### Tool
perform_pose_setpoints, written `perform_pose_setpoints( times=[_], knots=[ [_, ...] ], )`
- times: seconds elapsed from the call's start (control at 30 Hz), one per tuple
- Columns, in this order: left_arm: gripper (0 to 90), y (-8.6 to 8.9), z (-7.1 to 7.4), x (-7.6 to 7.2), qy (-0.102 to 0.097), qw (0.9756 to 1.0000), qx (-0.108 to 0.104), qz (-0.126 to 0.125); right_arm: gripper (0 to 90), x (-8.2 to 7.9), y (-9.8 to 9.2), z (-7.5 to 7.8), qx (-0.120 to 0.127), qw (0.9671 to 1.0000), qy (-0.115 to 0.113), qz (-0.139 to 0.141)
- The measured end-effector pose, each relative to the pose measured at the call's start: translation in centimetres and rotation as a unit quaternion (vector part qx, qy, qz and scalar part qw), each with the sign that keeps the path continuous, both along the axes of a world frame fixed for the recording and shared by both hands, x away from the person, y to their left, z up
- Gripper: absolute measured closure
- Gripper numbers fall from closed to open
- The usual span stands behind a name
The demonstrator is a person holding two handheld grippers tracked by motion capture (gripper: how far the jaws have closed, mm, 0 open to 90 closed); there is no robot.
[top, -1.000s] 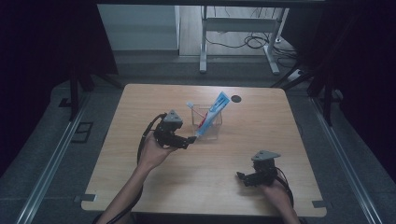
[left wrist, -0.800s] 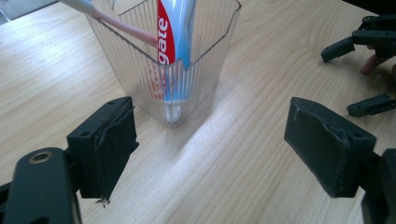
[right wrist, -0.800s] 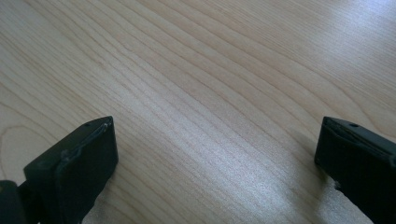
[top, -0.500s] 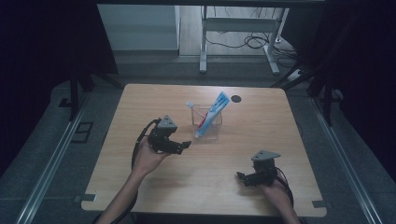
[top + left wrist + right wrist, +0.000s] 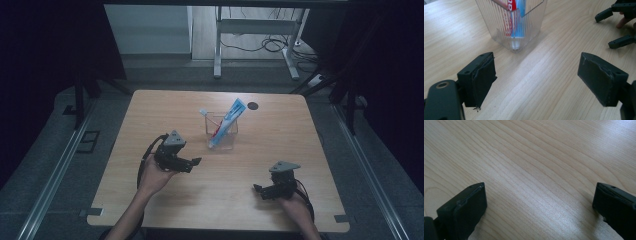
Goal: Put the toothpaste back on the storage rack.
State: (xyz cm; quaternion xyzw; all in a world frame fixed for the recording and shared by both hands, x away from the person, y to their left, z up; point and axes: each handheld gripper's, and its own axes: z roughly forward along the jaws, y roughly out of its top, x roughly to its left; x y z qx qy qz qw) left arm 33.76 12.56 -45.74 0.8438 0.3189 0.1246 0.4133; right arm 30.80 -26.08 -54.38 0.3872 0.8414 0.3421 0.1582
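A clear ribbed plastic cup [image 5: 222, 135] stands in the middle of the wooden table [image 5: 150, 115]. A blue, white and red toothpaste tube [image 5: 231, 118] leans in it, beside a toothbrush [image 5: 209, 118] with a white head. My left gripper [image 5: 192, 165] is open, left of the cup and a short way from it, with nothing between its pads. In the left gripper view the cup [image 5: 499, 22] with the tube [image 5: 520, 17] stands ahead of the left gripper [image 5: 536, 80]. My right gripper [image 5: 259, 192] is open near the front right edge, over bare wood [image 5: 539, 207].
A small black round spot [image 5: 253, 105] marks the table behind the cup. A metal frame [image 5: 255, 30] and cables lie on the floor beyond the far edge. In the left gripper view the right gripper [image 5: 616, 27] shows at the upper right.
My left gripper has drawn back from the cup, toward the near edge and a little to the left, still open. The right gripper has stayed in place.
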Motion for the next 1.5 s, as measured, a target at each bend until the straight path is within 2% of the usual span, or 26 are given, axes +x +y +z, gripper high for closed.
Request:
perform_pose_setpoints(
  times=[0.13,0.53,0.9,1.13,1.23,1.5],
  knots=[
    [14.8,0.4,-0.6,-0.4,0.002,1.0000,0.001,0.004,0.0,0.0,0.0,0.0,0.001,1.0000,0.001,-0.001],
    [14.2,1.8,-1.5,-2.2,-0.008,0.9998,0.013,0.015,0.0,0.0,0.0,0.0,0.001,1.0000,0.000,-0.001],
    [13.6,2.7,-2.8,-3.7,-0.014,0.9991,0.031,0.027,0.0,0.0,0.0,0.0,0.001,1.0000,0.000,-0.003],
    [13.5,3.4,-4.2,-4.6,-0.009,0.9988,0.029,0.037,0.0,0.0,0.1,0.0,0.001,1.0000,0.002,-0.004],
    [13.5,3.6,-4.9,-5.0,-0.001,0.9988,0.024,0.042,0.0,0.0,0.1,0.0,0.001,1.0000,0.002,-0.004],
    [13.4,3.9,-6.4,-5.6,0.007,0.9985,0.028,0.047,0.0,0.0,0.1,0.0,0.001,1.0000,0.000,-0.003]
  ],
)
